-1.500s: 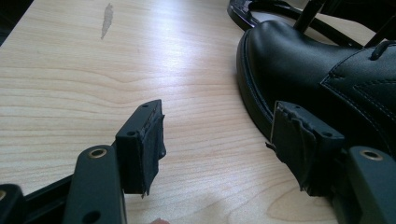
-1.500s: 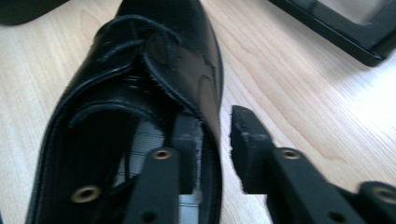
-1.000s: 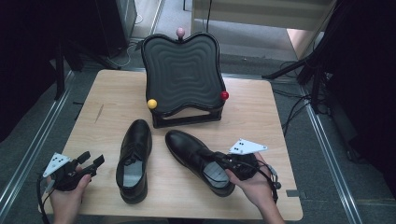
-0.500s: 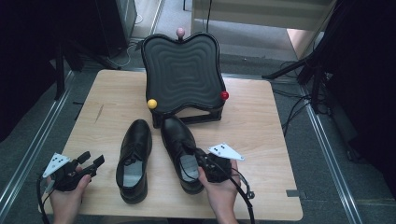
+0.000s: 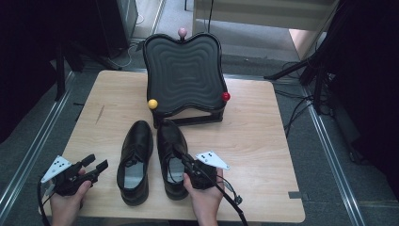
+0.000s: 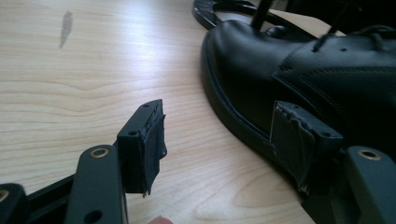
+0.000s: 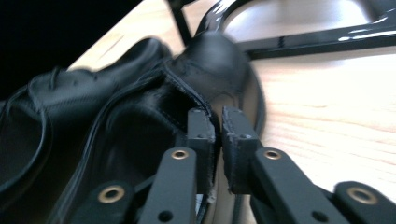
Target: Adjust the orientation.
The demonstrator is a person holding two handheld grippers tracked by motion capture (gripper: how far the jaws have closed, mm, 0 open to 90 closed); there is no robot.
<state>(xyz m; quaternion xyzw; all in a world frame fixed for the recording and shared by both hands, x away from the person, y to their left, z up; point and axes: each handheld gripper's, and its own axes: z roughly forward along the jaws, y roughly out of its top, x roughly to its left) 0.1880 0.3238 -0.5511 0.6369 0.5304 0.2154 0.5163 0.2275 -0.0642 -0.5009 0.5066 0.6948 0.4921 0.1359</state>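
Two black leather shoes lie side by side at the middle front of the wooden table (image 5: 254,127), toes toward the far side. My right gripper (image 5: 186,161) is shut on the right-hand shoe (image 5: 170,141), pinching the rim of its opening. The right gripper view shows the jaws (image 7: 218,126) clamped on that leather edge of the right-hand shoe (image 7: 140,116). My left gripper (image 5: 94,165) is open near the front left corner, apart from the left-hand shoe (image 5: 136,160). In the left gripper view the open gripper (image 6: 219,140) has bare table between its pads, with the left-hand shoe (image 6: 299,74) just beyond the right jaw.
A black ribbed tilted stand (image 5: 184,77) sits at the table's far middle, with a pink ball (image 5: 182,32) on top, a yellow ball (image 5: 152,104) and a red ball (image 5: 226,96) at its lower corners. Its base frame (image 7: 303,42) lies right ahead of the shoe toes. Cables cross the floor at right.
My right gripper has moved left with the right-hand shoe and turned it from a slant to parallel, close beside the left-hand shoe. The left gripper has stayed put.
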